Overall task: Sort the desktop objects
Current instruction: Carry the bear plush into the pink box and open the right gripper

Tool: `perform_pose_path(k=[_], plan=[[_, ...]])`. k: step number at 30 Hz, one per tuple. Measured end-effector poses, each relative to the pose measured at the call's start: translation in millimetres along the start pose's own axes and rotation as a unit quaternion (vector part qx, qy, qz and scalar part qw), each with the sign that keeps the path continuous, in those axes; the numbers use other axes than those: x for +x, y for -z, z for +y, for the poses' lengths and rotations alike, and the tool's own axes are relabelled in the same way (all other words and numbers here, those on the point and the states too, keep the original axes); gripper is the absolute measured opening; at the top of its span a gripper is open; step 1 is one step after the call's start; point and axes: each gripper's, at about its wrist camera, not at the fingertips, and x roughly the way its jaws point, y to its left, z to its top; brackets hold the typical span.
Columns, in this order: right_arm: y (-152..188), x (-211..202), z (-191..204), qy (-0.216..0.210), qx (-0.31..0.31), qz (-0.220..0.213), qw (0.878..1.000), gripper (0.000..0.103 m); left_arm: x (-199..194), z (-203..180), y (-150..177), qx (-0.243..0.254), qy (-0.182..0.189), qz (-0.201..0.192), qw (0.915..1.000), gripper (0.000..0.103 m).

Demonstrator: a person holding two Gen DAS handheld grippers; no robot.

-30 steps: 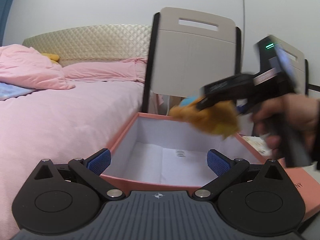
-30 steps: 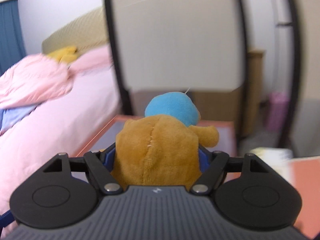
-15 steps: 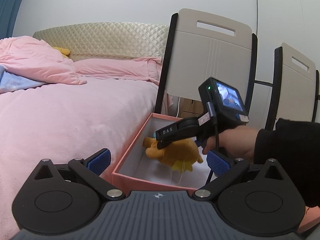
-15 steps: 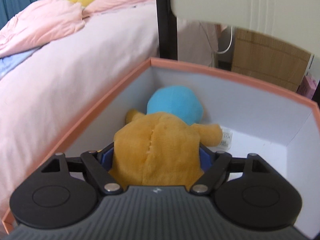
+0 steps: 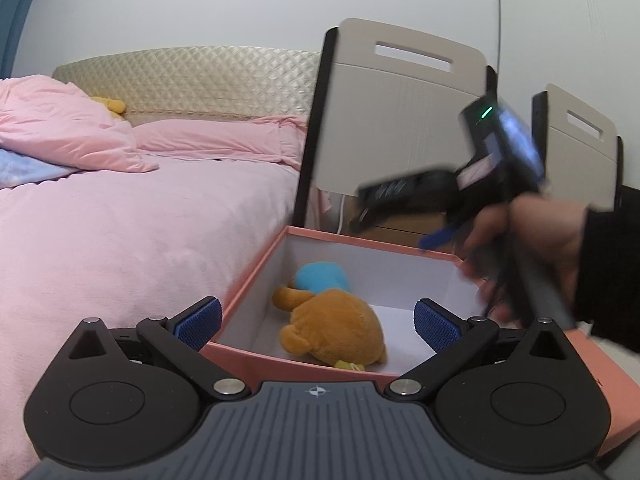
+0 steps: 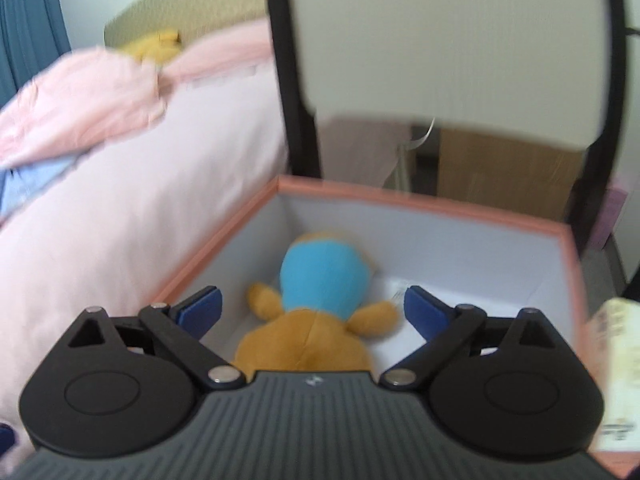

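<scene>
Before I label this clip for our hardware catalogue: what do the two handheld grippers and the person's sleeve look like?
Both the left gripper and the right gripper have black linkage arms with silver pivot screws, blue textured pads, two round black discs and a ribbed grey body. Seen from the left wrist, the right gripper carries a small screen and a green light. The sleeve is black.

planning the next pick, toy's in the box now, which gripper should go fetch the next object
Probably left. The left gripper is open, empty and steady at the box; the right gripper, just opened, is blurred above the plush toy.
</scene>
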Motion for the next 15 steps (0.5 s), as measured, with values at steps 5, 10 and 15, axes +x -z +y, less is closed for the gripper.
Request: perform_pose_path(k=[5, 10, 15], plan=[[-16, -68, -25, 0.022, -0.002, -0.072, 0.997, 0.098, -1, -4, 2, 0.002, 0.007, 0.001, 1.0, 0.103], [-10, -132, -67, 0.097, -0.016, -0.139, 0.985, 0.103, -1, -6, 4, 0.002, 0.013, 0.002, 0.9999, 0.103], [22, -166, -127, 0.145, 0.02, -0.145, 0.979, 0.103, 0, -9, 5, 0.005, 0.014, 0.005, 0.9999, 0.103]])
